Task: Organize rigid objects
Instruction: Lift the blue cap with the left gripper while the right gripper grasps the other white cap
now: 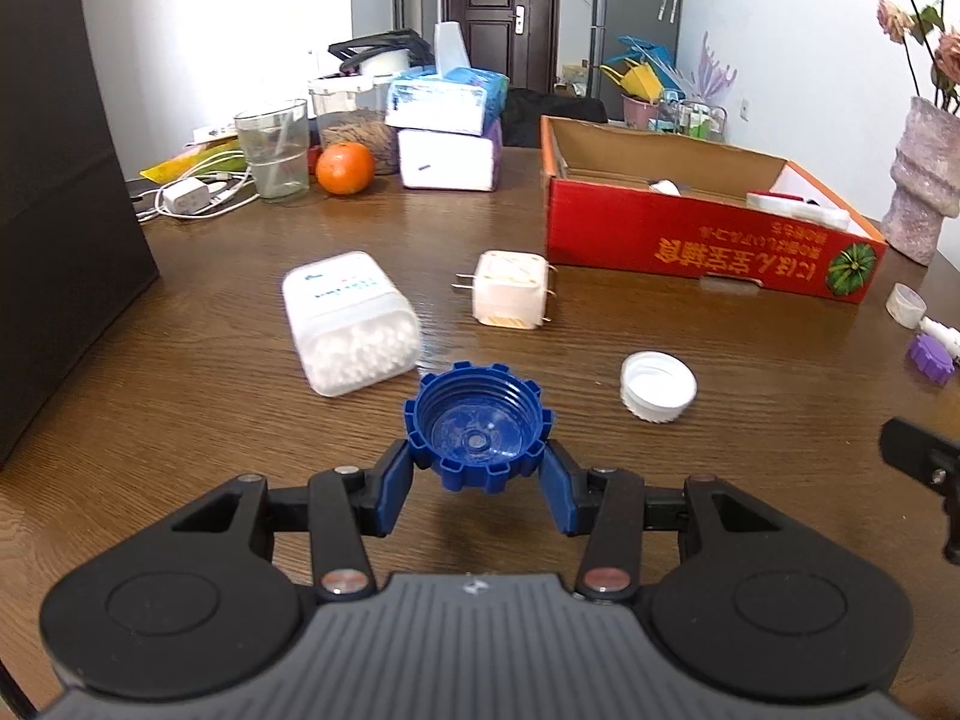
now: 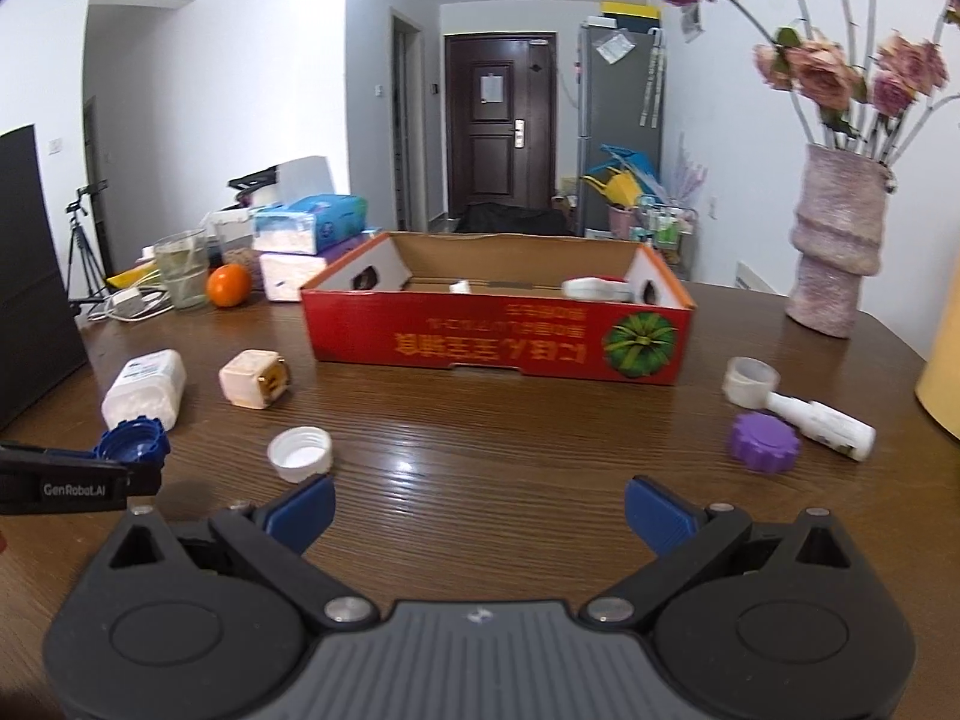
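Note:
My left gripper (image 1: 478, 459) is shut on a blue notched cap (image 1: 478, 425), held open side up just above the table; the cap also shows in the right wrist view (image 2: 133, 443). Ahead lie a white cotton-swab box (image 1: 351, 321), a cream plug adapter (image 1: 511, 290), a white cap (image 1: 658, 385) and a purple cap (image 1: 930, 355). The red cardboard box (image 1: 690, 234) stands behind, open, with some white items inside. My right gripper (image 2: 479, 507) is open and empty over bare table, with the white cap (image 2: 300, 453) to its left and the purple cap (image 2: 764, 441) to its right.
A white dropper bottle (image 2: 822, 420) and a tape roll (image 2: 750, 381) lie at the right. A pink vase (image 2: 837, 240) stands behind them. A glass (image 1: 273, 147), an orange (image 1: 345, 168), tissue packs (image 1: 447, 120) and a charger with cable (image 1: 186, 195) crowd the back left. A black box (image 1: 54, 192) stands left.

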A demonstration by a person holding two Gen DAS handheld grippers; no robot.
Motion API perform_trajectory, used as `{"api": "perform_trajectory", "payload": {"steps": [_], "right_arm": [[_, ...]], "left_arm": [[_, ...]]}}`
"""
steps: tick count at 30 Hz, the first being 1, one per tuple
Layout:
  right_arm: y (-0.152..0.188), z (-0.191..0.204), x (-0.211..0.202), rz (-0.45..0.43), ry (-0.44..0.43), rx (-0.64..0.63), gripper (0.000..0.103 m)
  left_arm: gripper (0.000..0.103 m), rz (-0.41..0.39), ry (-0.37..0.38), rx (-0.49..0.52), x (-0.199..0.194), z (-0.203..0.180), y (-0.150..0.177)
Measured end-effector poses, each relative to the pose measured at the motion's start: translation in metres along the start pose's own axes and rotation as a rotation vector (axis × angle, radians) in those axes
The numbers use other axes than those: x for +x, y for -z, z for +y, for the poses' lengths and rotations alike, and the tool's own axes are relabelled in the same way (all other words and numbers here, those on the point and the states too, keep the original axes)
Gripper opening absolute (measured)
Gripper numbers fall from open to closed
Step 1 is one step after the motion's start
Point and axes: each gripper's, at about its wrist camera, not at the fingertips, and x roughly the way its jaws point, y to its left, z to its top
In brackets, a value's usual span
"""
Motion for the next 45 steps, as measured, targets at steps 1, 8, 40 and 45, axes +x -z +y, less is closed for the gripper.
{"api": "perform_trajectory", "payload": {"steps": [1,8,40,45], "right_arm": [[-0.001,0.004,0.003,-0.003,-0.006,-0.004,0.103],[-0.006,0.041,0.028,-0.004,-0.055,-0.054,0.101],[-0.018,0.119,0.121,0.124,-0.127,-0.124,0.040],[-0.018,0.117,0.121,0.120,-0.131,-0.120,0.039]], "left_arm": [[0.047,-0.003,-0.002,-0.004,0.000,0.004,-0.001],[0.047,-0.020,-0.020,-0.029,0.002,0.028,-0.007],[0.047,-0.053,-0.035,-0.122,0.020,0.082,-0.020],[0.047,-0.054,-0.031,-0.116,0.020,0.081,-0.020]]}}
